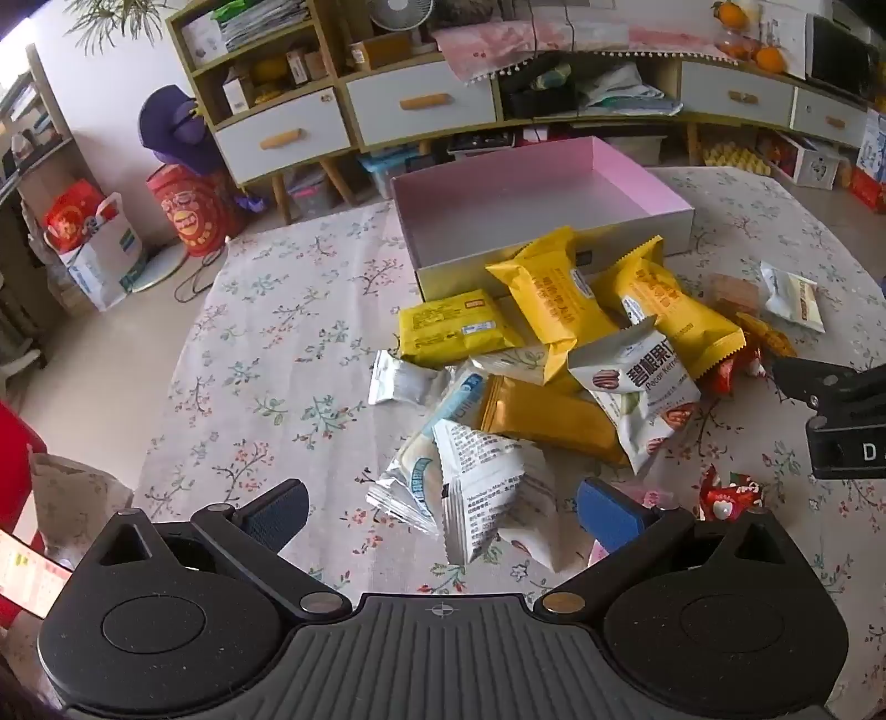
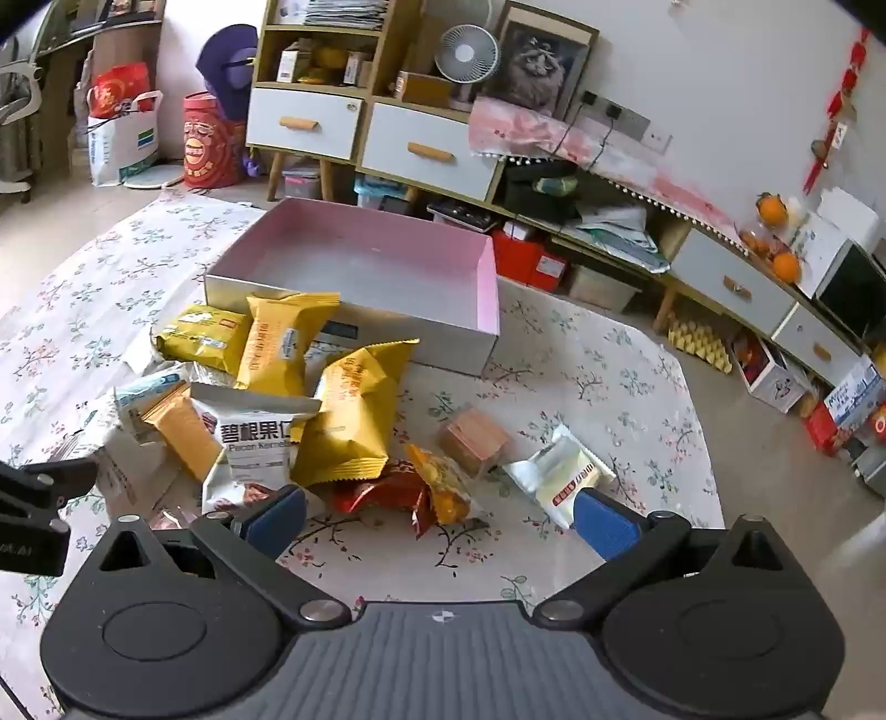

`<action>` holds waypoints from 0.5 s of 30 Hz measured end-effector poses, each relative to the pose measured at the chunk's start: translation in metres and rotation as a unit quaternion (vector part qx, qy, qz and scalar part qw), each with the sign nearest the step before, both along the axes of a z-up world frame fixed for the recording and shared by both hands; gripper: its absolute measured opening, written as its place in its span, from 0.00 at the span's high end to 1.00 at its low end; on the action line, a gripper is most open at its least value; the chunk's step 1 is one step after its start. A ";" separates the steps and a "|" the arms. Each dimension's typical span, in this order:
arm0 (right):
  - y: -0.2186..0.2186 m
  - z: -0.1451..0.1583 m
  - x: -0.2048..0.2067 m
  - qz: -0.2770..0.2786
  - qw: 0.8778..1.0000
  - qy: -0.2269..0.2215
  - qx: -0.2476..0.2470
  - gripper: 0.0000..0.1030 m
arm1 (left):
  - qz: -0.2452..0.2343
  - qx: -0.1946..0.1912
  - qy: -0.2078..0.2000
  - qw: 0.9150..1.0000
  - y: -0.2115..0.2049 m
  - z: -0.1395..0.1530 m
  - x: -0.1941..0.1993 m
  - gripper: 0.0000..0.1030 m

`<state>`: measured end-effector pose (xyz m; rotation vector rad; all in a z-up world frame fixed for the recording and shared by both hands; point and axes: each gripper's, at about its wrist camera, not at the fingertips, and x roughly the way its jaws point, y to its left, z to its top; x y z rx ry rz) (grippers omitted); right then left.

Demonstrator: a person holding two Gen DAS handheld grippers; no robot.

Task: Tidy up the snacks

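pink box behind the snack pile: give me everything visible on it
The pink box is a shallow, open-topped rectangular tray, apparently cardboard: pink inside, pale grey-white outer walls. It looks empty, with no lid in view. It sits flat on the floral tablecloth, beyond the snack pile. One yellow packet leans against its near wall. Neither gripper touches it.

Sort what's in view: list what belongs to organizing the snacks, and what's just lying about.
For the job:
- pink box, nothing in it
- yellow packets
- pecan kernel bag
- red wrapper
- white packet

Lying about:
- fan
- oranges
- red tin
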<state>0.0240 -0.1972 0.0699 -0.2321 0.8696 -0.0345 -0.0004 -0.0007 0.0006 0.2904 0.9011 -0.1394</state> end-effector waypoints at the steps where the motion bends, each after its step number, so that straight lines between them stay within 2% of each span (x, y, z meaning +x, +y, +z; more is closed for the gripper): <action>1: 0.001 0.000 0.000 0.003 1.000 -0.001 -0.001 0.16 | 0.001 0.000 -0.001 1.000 0.000 0.000 0.000 0.00; 13: 0.001 -0.005 0.004 -0.008 1.000 0.008 -0.009 0.16 | -0.004 -0.005 -0.006 1.000 -0.003 -0.001 -0.010 0.00; 15: 0.001 -0.005 0.004 -0.008 1.000 0.008 -0.008 0.16 | -0.008 -0.007 0.000 1.000 0.002 0.000 -0.003 0.00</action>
